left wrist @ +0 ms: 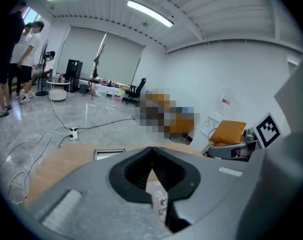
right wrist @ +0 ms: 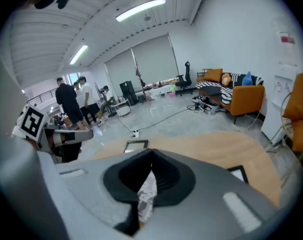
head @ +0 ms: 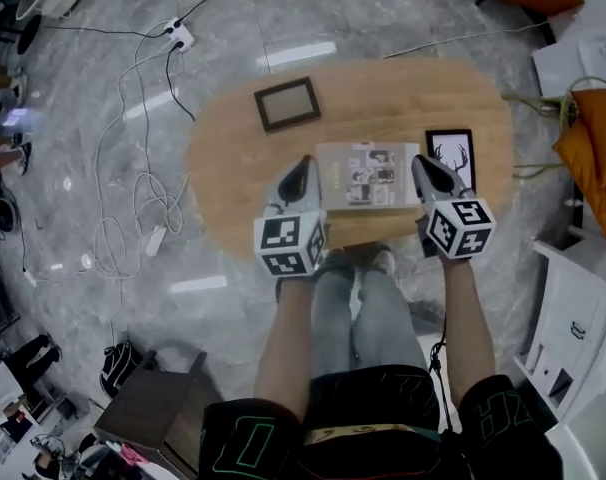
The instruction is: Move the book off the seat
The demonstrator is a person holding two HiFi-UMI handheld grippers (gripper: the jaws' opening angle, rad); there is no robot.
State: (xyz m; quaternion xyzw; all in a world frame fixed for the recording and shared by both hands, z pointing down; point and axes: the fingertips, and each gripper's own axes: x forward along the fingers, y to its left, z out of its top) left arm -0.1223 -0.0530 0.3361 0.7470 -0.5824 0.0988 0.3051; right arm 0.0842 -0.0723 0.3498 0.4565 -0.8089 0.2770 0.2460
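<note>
A pale book (head: pixel 368 175) with a black-and-white cover lies flat near the front edge of an oval wooden seat (head: pixel 233 168). My left gripper (head: pixel 305 161) hangs over the book's left edge and my right gripper (head: pixel 420 161) over its right edge. Both are shut, tips meeting, with nothing clamped between them. In the left gripper view the closed tips (left wrist: pixel 152 148) meet above a strip of the book (left wrist: pixel 159 196). The right gripper view has the same look: tips (right wrist: pixel 152 151) together, with the book (right wrist: pixel 146 194) showing below them.
A dark empty frame (head: pixel 287 103) lies at the seat's back left, and a black-framed deer picture (head: pixel 451 156) at its right. Cables and a power strip (head: pixel 179 36) trail over the marble floor to the left. An orange cushion (head: pixel 598 138) and white furniture (head: pixel 573 328) stand right. Several people (left wrist: pixel 11 49) stand far off.
</note>
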